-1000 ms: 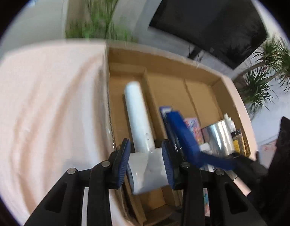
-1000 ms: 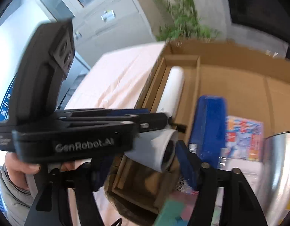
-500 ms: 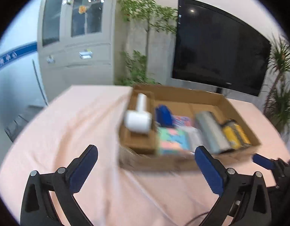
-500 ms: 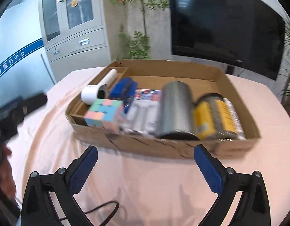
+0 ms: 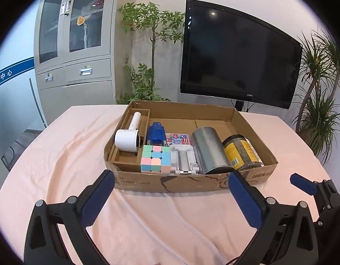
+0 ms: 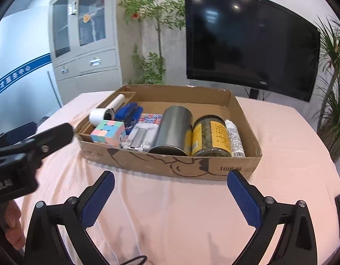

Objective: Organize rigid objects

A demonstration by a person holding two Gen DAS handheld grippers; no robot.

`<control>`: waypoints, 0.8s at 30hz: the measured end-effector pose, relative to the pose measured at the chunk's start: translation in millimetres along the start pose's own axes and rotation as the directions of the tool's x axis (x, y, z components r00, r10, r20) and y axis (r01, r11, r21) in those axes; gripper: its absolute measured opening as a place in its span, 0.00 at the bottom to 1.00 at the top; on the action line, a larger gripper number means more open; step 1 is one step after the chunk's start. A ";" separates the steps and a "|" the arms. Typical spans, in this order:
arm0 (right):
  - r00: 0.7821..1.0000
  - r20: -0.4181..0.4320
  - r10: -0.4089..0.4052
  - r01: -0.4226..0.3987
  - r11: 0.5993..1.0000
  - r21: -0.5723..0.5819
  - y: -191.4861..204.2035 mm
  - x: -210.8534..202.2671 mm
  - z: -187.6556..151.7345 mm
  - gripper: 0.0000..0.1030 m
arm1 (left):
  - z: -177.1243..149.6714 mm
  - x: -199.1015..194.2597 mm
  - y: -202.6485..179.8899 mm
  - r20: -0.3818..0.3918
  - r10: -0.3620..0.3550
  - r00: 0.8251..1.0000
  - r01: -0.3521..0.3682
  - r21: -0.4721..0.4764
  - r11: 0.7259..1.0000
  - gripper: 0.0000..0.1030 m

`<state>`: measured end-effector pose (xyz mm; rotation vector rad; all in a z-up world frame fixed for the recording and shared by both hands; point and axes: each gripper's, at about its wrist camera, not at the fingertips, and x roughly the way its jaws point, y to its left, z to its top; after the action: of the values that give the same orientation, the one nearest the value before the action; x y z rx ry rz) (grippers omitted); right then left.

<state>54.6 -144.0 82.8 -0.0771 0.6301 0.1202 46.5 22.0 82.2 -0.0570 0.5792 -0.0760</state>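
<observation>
A cardboard box stands on the pink-clothed table. In it lie a white roll, a white tube, a blue stapler, a pastel cube, a white phone stand, a steel can, a yellow-labelled jar and a small white bottle. My left gripper is open and empty, in front of the box. My right gripper is open and empty, also in front of the box.
A black TV stands behind the table, with plants and a grey cabinet at the back. The left gripper's body shows at the left of the right wrist view. A cable lies on the cloth.
My left gripper let go of the white roll in the box's left compartment and opened. Both grippers pulled back from the box toward the near side of the table.
</observation>
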 end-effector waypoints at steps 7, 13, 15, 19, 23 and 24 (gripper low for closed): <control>1.000 -0.004 -0.023 0.023 1.000 0.005 -2.5 -4.7 -4.5 1.00 | -1.8 7.3 1.3 -0.014 0.004 1.000 -0.004 -0.006 1.000 0.99; 0.999 -0.004 -0.047 0.047 0.999 0.010 -3.2 -5.6 -3.5 1.00 | -2.5 10.7 3.0 -0.018 0.006 1.000 -0.006 -0.004 1.000 0.99; 0.999 -0.007 -0.051 0.051 0.999 0.019 -1.8 -5.7 -4.5 1.00 | -2.5 12.9 4.1 -0.020 0.006 1.000 -0.006 -0.003 1.000 0.99; 0.997 -0.019 -0.070 0.071 0.997 0.030 2.7 -3.1 -6.9 1.00 | -4.2 16.0 5.3 -0.018 0.018 1.000 -0.018 -0.001 1.000 0.99; 0.998 -0.025 -0.063 0.063 0.998 0.023 6.8 -0.4 -8.3 1.00 | -3.7 20.3 5.6 -0.029 0.020 0.999 -0.020 0.009 1.000 0.99; 0.998 -0.027 -0.061 0.062 0.998 0.025 7.6 0.2 -8.7 1.00 | -3.8 20.7 5.8 -0.030 0.022 0.999 -0.022 0.008 1.000 0.99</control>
<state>48.7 -137.4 75.4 -0.0729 0.6552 0.0514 62.0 25.8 67.3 -0.0419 0.6091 -0.0577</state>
